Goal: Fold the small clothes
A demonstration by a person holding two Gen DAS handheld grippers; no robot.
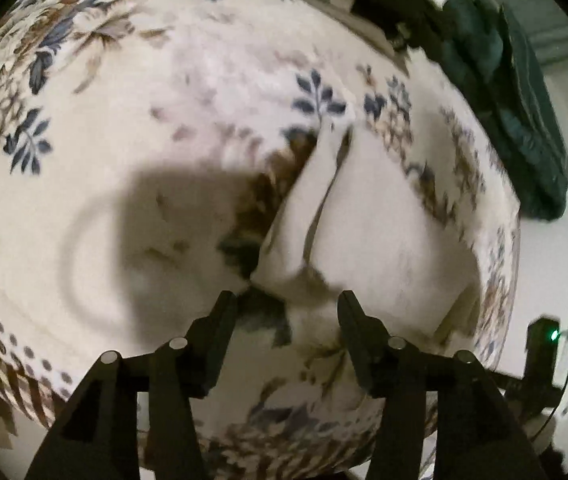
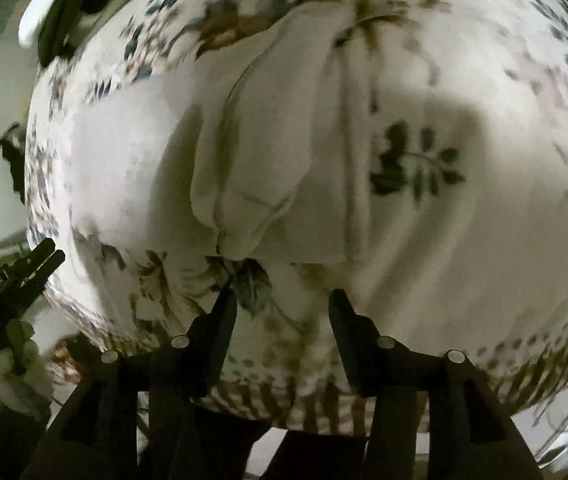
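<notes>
A small white garment lies folded on a round table with a floral cloth. It also shows in the right wrist view, with overlapping flaps and seams. My left gripper is open, its fingertips just short of the garment's near corner. My right gripper is open, just in front of the garment's near edge. In the right wrist view the left gripper shows at the table's left edge, held by a gloved hand.
A dark green cloth pile hangs at the table's far right edge. A white object sits at the far left rim. A black device with a green light stands off the table's right side.
</notes>
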